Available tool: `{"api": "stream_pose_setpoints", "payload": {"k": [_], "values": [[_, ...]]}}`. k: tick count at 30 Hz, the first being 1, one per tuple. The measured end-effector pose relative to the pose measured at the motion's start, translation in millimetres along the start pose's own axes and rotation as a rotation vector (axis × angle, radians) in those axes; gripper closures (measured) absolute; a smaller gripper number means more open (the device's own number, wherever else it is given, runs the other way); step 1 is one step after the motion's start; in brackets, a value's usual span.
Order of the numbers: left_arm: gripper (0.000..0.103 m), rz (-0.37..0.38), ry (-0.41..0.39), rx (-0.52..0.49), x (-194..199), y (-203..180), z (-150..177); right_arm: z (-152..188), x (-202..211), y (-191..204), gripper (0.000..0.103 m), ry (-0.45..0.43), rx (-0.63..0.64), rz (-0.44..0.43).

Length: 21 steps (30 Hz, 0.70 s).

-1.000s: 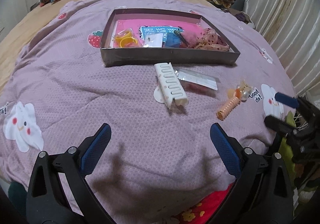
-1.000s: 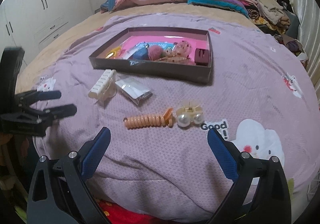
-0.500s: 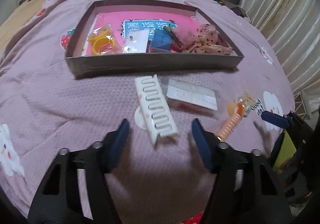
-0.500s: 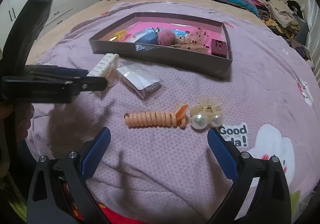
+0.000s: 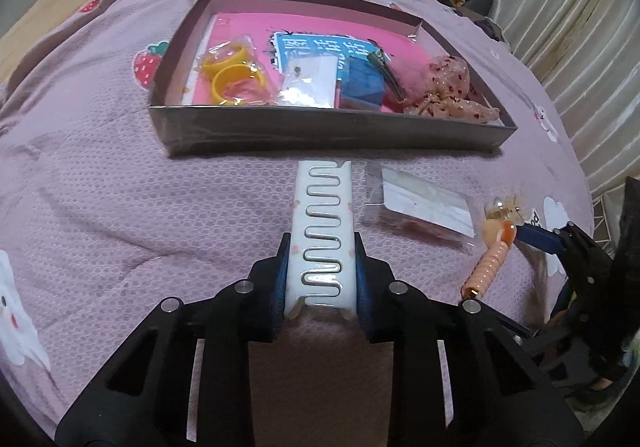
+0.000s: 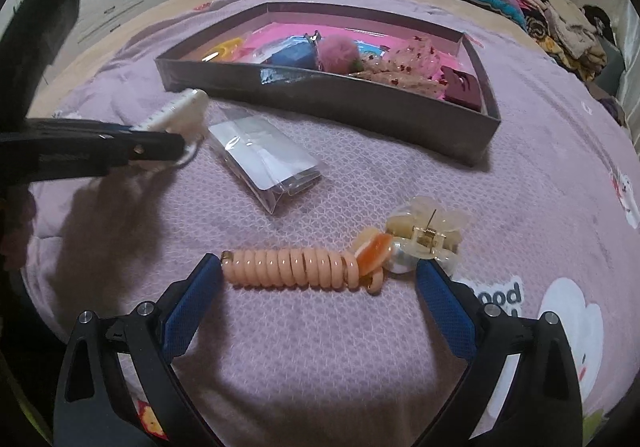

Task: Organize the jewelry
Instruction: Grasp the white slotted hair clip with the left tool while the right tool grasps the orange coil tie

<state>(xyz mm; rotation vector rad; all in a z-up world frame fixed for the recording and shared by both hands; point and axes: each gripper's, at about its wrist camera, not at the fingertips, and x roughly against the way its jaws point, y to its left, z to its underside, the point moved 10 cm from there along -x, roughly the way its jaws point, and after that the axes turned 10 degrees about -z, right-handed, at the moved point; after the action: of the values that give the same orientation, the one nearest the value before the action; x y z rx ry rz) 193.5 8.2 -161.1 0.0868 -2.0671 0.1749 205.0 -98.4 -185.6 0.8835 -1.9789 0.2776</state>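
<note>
Hair clip point(image 5: 322, 243): now clamped by left gripper point(image 5: 320, 279) (jaws wide apart a second ago). Right gripper point(image 6: 318, 279) lower, open around coil hair tie point(image 6: 296, 263).

Ahead of my left tool point(image 5: 320, 283), clamped on the white plastic comb-toothed hair clip point(image 5: 323, 223), the near wall of the shallow dark cardboard box point(image 5: 332, 131) blocks a level push. The clear plastic packet point(image 6: 264, 159) lies just right of the clip, tight on that side; to its left I see bare lilac quilted bedspread point(image 5: 140, 215), wide room. My right tool point(image 6: 320, 283) straddles the peach coiled hair tie point(image 6: 296, 267), with the pearl-trimmed translucent claw clip point(image 6: 424, 235) crowding its right finger. Open quilt lies right of that.
</note>
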Motion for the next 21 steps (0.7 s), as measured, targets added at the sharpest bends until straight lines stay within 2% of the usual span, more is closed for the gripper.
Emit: {"api": "stream_pose_setpoints", "payload": {"k": [2,3,6,12,21], "values": [[0.083,0.002,-0.005,0.003,3.3,1.5,0.3,-1.2,-5.5,-0.8,0.007,0.004,0.009,0.006],[0.083,0.004,-0.008,0.004,5.2,2.5,0.7,-0.5,-7.8,-0.6,0.016,0.010,0.006,-0.003],[0.083,0.010,-0.015,0.010,9.3,6.1,1.3,-1.2,-12.7,1.9,0.028,0.012,0.001,-0.026],[0.083,0.019,-0.027,0.015,17.7,9.5,2.5,-3.1,-5.7,11.4,0.034,-0.001,0.013,-0.051],[0.083,0.026,-0.060,0.003,36.7,6.3,0.6,-9.3,23.4,25.2,0.034,-0.058,-0.002,-0.113]]}}
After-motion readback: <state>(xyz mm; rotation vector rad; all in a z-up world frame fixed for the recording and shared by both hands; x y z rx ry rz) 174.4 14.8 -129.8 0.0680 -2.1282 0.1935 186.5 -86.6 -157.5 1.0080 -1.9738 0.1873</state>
